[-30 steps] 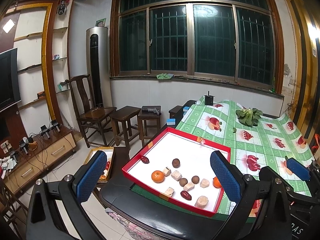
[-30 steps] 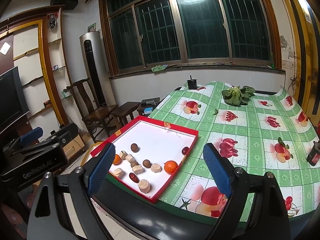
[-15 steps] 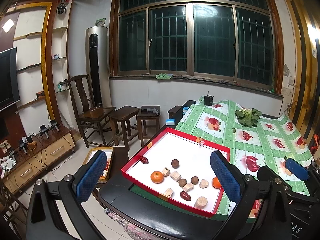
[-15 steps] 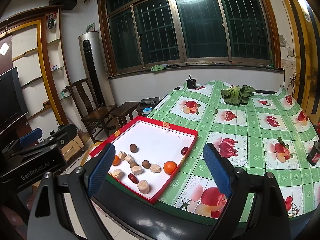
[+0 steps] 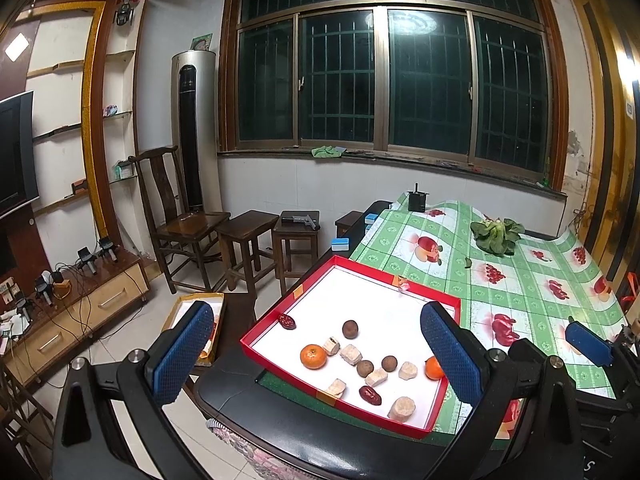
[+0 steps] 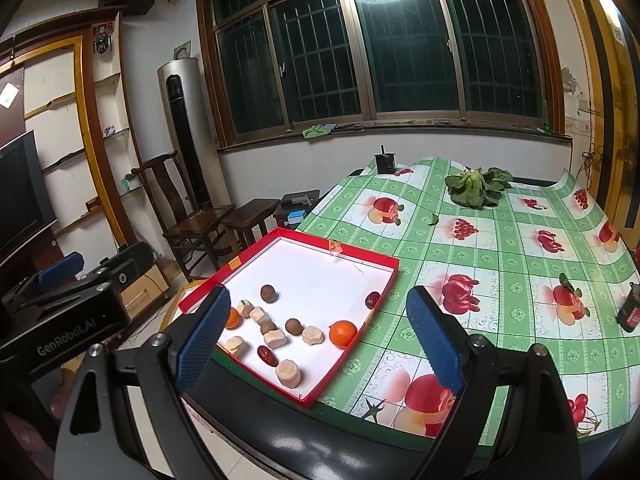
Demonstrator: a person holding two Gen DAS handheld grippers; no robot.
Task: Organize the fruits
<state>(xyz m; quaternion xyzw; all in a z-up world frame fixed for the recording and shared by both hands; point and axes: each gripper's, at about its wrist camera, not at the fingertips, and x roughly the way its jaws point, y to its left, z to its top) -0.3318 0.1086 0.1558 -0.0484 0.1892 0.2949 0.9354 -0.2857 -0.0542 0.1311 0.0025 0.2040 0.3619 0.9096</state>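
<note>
A red-rimmed white tray (image 5: 352, 264) (image 6: 394, 266) sits at the near left corner of the table. It holds two oranges (image 5: 313, 356) (image 6: 343, 333), round brown fruits (image 5: 350, 329) (image 6: 268, 293), red dates (image 5: 287, 321) (image 6: 373, 299) and several pale chunks (image 5: 401, 409) (image 6: 288, 373). My left gripper (image 5: 316, 356) is open and empty, held above and before the tray's near edge. My right gripper (image 6: 316, 340) is open and empty, above the tray's near right corner. Each gripper shows at the edge of the other's view.
A green fruit-print cloth (image 6: 500, 248) covers the table. A leafy green vegetable (image 6: 476, 186) and a small black box (image 6: 385, 161) lie at the far end. A dark object (image 6: 630, 310) stands at the right edge. Stools (image 5: 244, 232) and a chair (image 5: 180, 220) stand left of the table.
Both views have drifted very slightly; the grippers stay open and nothing in the tray has moved.
</note>
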